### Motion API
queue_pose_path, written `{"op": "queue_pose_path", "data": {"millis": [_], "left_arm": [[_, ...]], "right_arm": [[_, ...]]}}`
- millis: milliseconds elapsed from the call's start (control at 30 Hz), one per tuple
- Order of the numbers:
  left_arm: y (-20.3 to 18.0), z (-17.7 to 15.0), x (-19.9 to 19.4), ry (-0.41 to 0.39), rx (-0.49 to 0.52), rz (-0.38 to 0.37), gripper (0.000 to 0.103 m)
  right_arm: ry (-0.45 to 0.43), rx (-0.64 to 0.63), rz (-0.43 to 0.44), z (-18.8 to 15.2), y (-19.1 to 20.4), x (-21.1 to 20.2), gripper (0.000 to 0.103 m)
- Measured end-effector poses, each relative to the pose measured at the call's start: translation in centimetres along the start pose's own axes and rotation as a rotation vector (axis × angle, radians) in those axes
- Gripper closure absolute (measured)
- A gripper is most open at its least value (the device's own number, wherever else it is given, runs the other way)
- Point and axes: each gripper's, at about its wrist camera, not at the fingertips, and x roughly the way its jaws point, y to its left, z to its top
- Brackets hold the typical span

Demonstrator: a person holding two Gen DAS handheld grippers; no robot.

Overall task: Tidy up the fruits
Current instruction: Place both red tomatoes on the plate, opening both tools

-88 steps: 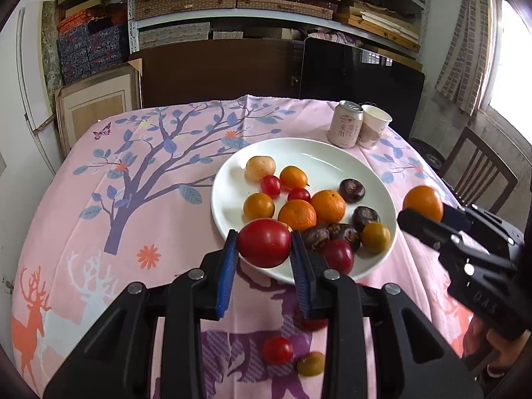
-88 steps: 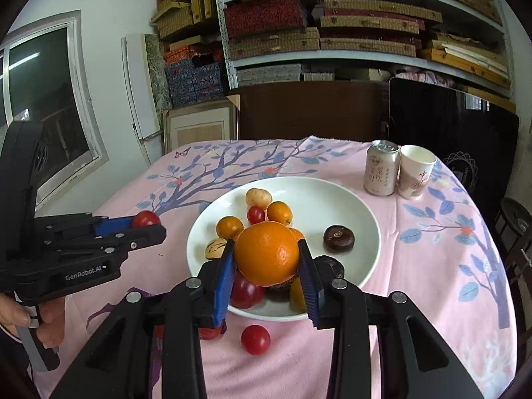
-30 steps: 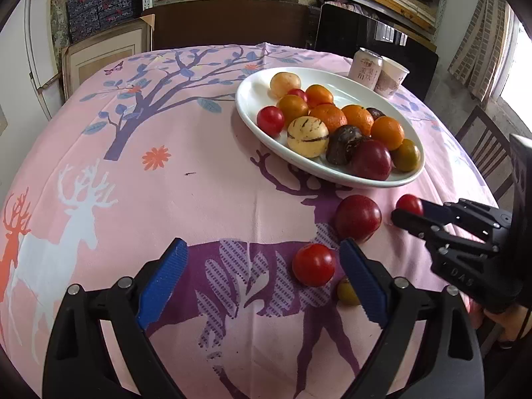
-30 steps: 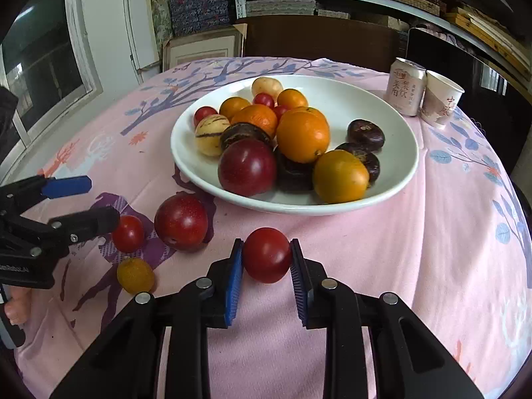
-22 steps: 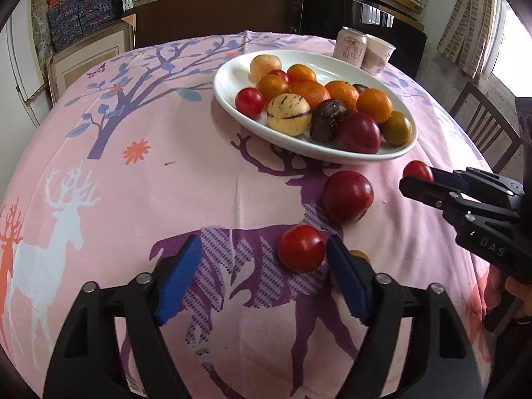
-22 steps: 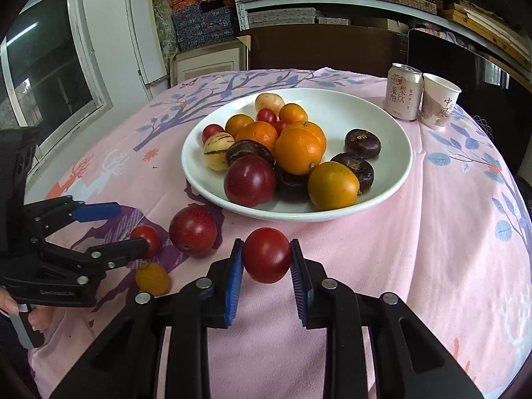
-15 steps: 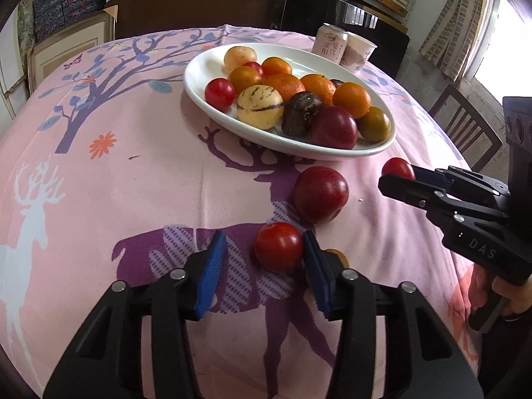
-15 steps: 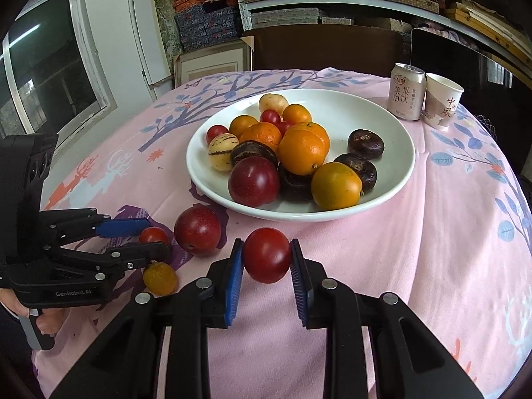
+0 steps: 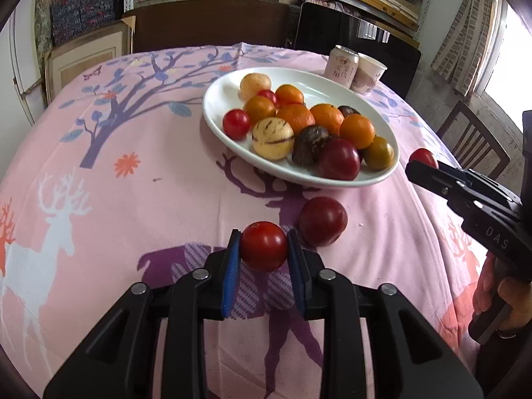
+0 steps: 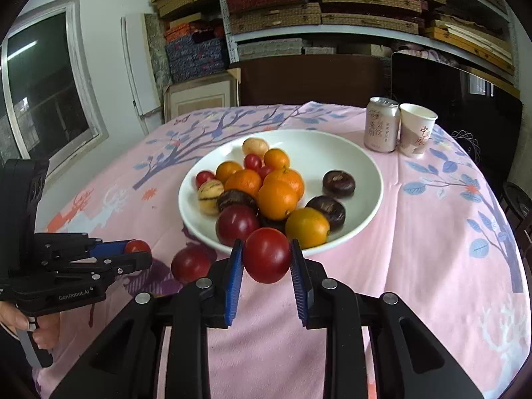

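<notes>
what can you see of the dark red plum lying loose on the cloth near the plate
The dark red plum is round, smooth and glossy, deep red shading to purple, with no visible damage. It rests directly on the pink printed tablecloth, outside the white plate and just short of its near rim. Nothing grips it. In the left wrist view it lies close beside the cherry tomato held in the left gripper; whether it touches the tomato or the jaws cannot be told.

Stacked shelves (image 10: 332, 6) behind; window (image 10: 43, 93) on white wall; wooden chair (image 9: 472, 139) beside table.
</notes>
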Motion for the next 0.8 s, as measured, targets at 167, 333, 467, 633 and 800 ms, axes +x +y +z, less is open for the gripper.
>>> {"op": "queue_pose_path", "data": {"millis": [167,333,467,633,800], "left_arm": [[-1.4,5.4,-0.8,-0.038,0.053,0.025,0.077],[-1.7,9.5,2.3,-0.048,0.010,0.076,0.077],[-0.7,10.1,4.8,-0.025,-0.067,0.095,0.051],[-0.2,9.7,2.9,-0.125,-0.081,0.146,0.017],[0.5,8.4,0.6,-0.134,-0.092,0.145,0.013]], "right_arm": [[-0.057,-0.011,-0.039,3.4,-0.3,0.2,0.075],[-0.046,0.016,-0.063,5.7,-1.1,3.6,0.075],[-0.021,0.064,-0.061,5.5,-1.9,6.1,0.044],[-0.046,0.097,-0.050,4.9,-2.6,5.1,0.038],[-0.049,0.096,-0.033,4.0,-3.1,2.5,0.033]]}}
